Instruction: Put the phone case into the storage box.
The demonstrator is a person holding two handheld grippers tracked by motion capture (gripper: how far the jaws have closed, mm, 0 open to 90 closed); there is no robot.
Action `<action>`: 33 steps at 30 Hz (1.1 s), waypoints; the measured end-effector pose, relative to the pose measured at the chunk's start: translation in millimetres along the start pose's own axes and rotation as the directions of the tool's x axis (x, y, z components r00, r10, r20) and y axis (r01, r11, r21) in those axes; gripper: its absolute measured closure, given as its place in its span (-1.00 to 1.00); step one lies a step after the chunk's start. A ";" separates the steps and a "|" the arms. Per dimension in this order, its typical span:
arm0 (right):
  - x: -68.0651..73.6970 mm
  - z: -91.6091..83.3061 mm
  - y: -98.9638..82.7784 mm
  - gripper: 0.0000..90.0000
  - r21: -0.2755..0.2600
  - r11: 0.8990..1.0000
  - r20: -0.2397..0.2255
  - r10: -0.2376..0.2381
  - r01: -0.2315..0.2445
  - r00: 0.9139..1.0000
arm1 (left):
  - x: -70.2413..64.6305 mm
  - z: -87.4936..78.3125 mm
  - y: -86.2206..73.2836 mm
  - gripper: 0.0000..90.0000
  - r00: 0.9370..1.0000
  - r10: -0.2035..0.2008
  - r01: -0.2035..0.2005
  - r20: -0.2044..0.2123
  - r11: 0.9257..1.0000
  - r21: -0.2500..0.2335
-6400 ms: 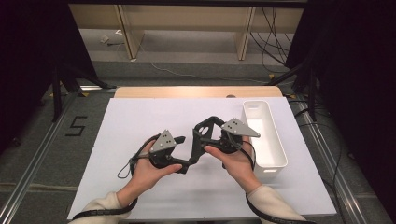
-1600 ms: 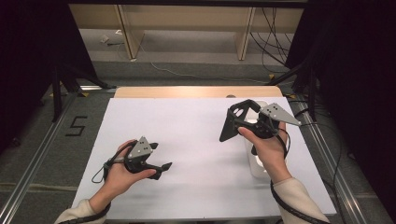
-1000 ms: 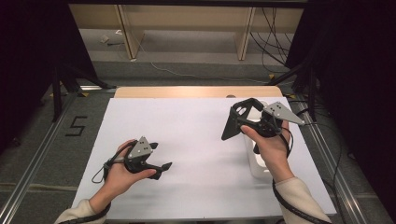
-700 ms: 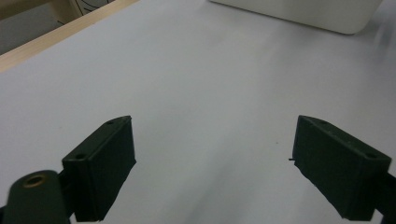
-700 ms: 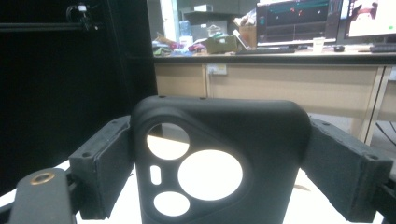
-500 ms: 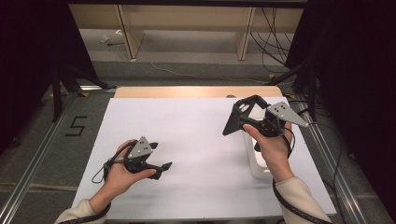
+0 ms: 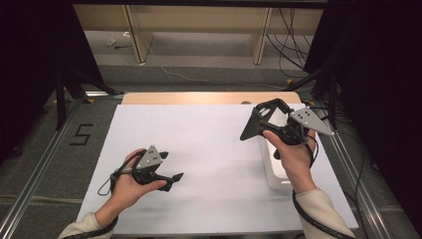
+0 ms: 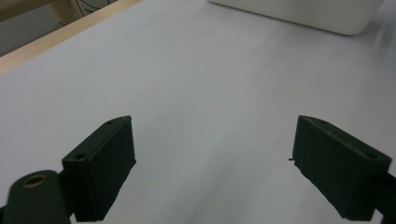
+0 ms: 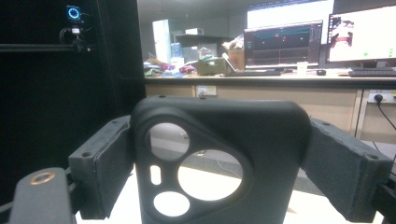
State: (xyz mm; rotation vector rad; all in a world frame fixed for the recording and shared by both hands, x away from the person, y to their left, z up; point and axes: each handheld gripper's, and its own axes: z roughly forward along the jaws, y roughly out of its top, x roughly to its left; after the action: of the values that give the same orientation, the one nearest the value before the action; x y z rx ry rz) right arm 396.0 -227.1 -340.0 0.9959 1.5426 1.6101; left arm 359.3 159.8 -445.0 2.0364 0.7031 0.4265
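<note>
A black phone case [image 9: 261, 140] with round camera cut-outs stands upright between the jaws of my right gripper [image 9: 219, 163], whose pads press on its two long sides. From above, the right gripper [image 7: 271, 127] holds the case [image 7: 260, 119] up in the air over the near end of a white bin [image 7: 272, 174], pointing left and away. My left gripper [image 7: 173, 179] lies low over the white table sheet [image 7: 209, 149] at the front left. In its own view the left gripper [image 8: 212, 158] is open with only bare sheet between the jaws.
The white bin [image 8: 299, 14] runs along the table's right side, partly hidden by the right hand. A wooden strip [image 7: 199, 97] edges the far side of the sheet. Metal rails [image 7: 35, 174] flank the table, and dark curtains stand on both sides.
In the oldest frame both grippers met at the table's middle. Since then the right one has carried the case right and up, and the left has drawn back to the front left. Over the last second, almost nothing moved.
</note>
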 end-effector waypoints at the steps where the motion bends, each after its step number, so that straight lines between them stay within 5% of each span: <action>1: -0.5 -0.3 0.6 -0.67 -0.003 1.000 0.001 0.001 -0.001 1.000 | 0.0 0.0 0.0 -0.72 1.000 0.000 0.000 -0.001 1.000 -0.001; 33: -15.9 -7.5 8.3 -0.67 -0.014 1.000 0.055 -0.001 0.002 0.998 | 0.1 0.3 0.0 -0.72 1.000 -0.003 0.003 -0.003 1.000 -0.005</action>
State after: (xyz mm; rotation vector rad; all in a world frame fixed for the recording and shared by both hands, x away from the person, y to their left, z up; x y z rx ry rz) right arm 397.2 -245.2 -332.8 1.0229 1.4926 1.5775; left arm 359.5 159.6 -445.1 2.0300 0.7064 0.4296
